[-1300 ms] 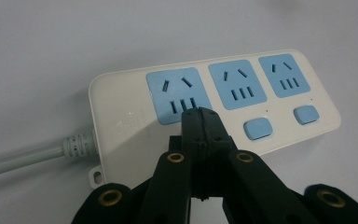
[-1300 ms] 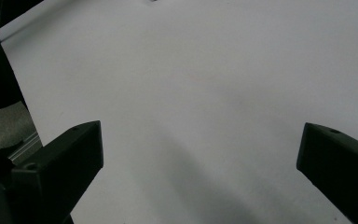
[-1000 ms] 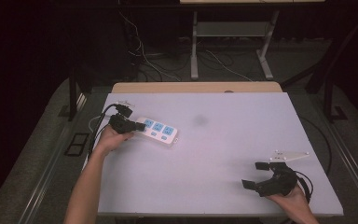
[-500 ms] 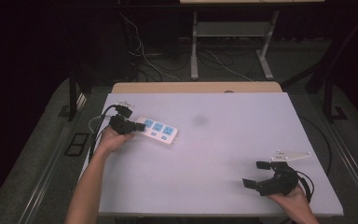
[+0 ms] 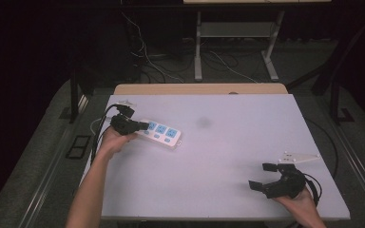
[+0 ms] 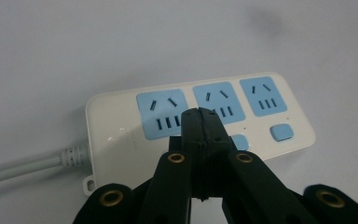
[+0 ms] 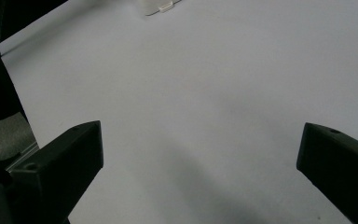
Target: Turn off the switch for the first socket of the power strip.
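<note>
While resting over the power strip (image 6: 200,123), left gripper (image 6: 199,116) fully closed, empty; right gripper (image 5: 264,176) wide open, also empty.

Power strip (image 6: 200,121) switch half hidden behind closed tongs (image 6: 204,122), cord (image 6: 18,166) cut off at left edge — socket lettering unreadable
</note>
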